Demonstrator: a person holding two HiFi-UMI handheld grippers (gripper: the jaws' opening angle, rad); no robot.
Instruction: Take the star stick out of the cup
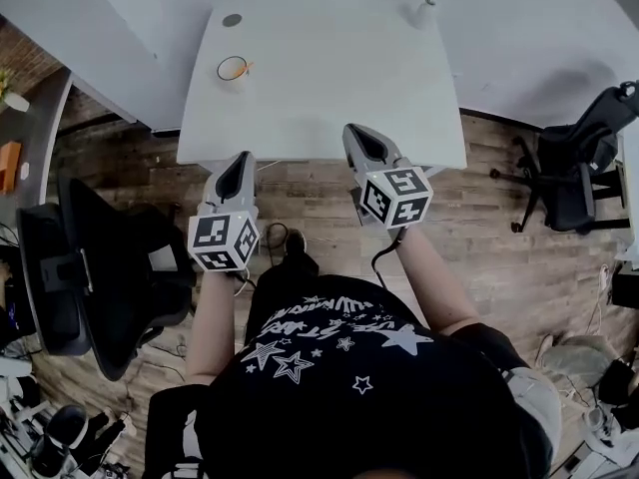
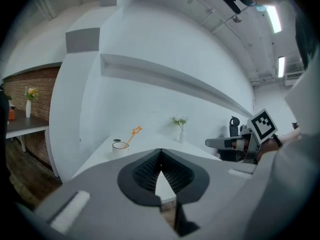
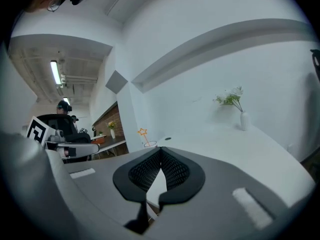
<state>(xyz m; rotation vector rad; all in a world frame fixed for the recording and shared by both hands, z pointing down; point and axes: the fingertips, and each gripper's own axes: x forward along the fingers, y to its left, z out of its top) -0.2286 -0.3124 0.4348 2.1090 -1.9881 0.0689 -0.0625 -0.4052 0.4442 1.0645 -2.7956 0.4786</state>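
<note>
The person's head lies outside the head view. Only a black shirt printed with white stars [image 1: 349, 387] shows, and the line of white lettering across it is upside-down and too warped to read. Both bare forearms disappear under the shirt's edge. A black office chair [image 1: 90, 267] on the left and another black office chair [image 1: 569, 168] on the right are cut by the frame. A small dark round spot [image 1: 232, 20] on the white table [image 1: 329, 98] is too small to identify. No brand or label can be read anywhere; the only markings are the black-and-white square patterns on each gripper's cube.

Both arms reach forward, side by side. The left gripper [image 1: 243, 158] points at the table's near edge and the right gripper [image 1: 357, 131] shows against that edge. Each gripper view looks over the table top.

The left gripper's [image 2: 160, 152] ribbed black pads meet at the tips with nothing between them. The right gripper [image 3: 161, 149] is likewise closed and empty.

The small white cup [image 1: 233, 69] stands on the table's far left part, well apart from both grippers. The thin orange star stick [image 2: 134, 132] leans tilted inside it, star end up above the rim. A slim white vase of flowers [image 2: 181, 134] stands farther along the table.
</note>
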